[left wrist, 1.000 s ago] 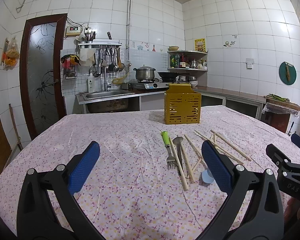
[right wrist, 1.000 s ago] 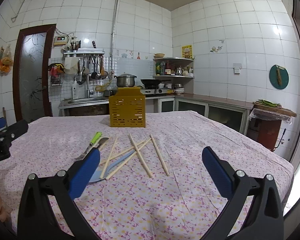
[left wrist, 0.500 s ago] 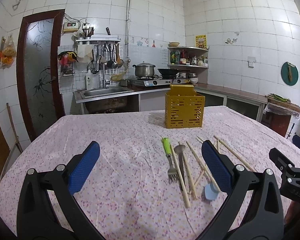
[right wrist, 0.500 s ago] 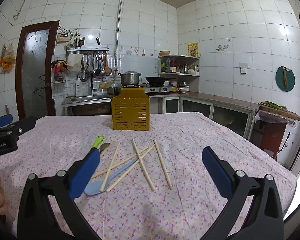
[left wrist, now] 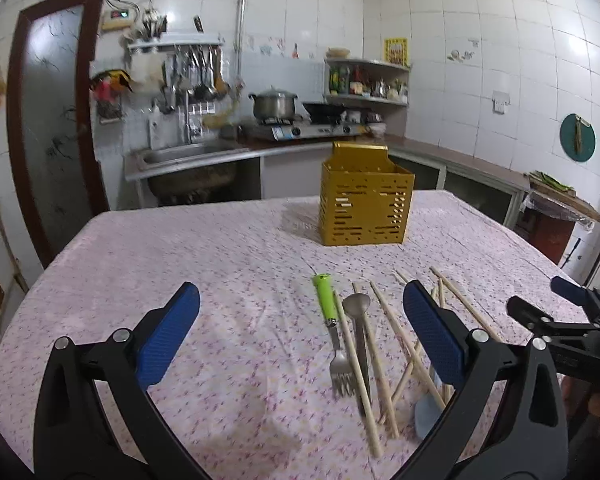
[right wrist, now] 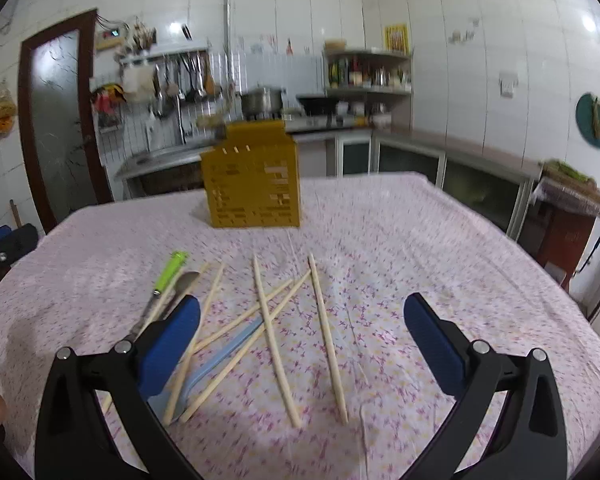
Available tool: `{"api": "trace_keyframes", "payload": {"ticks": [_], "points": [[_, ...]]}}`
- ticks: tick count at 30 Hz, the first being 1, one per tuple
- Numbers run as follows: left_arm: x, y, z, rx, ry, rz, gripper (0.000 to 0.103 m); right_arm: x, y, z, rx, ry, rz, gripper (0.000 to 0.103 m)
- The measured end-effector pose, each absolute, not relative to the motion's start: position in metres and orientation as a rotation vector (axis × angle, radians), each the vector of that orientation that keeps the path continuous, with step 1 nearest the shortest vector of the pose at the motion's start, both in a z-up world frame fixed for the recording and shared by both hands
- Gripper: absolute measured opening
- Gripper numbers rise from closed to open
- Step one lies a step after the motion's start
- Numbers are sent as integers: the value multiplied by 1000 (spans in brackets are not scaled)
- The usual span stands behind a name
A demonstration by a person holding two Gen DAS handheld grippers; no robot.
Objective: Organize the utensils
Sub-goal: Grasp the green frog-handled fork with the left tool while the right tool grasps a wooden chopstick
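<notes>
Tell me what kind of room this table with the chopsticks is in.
Most likely a home kitchen: a lidded pot sits on a gas stove, a sink is set into the counter, and ladles hang from a wall rack against white tiled walls.

Fork (left wrist: 337, 344) beside chopsticks (left wrist: 384, 344), holder (left wrist: 365, 200) beyond

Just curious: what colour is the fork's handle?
Bright green fork handle; the left wrist view shows it best.

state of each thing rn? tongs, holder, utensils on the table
left tongs: open, holding nothing
right tongs: open, holding nothing
yellow holder: upright on the table
fork: lying flat
metal spoon: lying flat
chopsticks: scattered, some crossed
blue spoon: flat under chopsticks
</notes>
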State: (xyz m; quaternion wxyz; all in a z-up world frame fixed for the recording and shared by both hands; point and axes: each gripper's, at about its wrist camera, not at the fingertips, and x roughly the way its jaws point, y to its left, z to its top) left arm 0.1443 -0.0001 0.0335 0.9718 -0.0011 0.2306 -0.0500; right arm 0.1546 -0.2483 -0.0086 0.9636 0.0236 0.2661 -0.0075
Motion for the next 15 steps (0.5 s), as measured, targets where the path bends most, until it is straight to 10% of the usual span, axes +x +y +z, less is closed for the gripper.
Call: {"api": "trace_keyframes", "payload": {"ticks": [15], "points": [[242,-6,20,-29,640,-102,98,242,-278,-20,43,673,-78,99]]}}
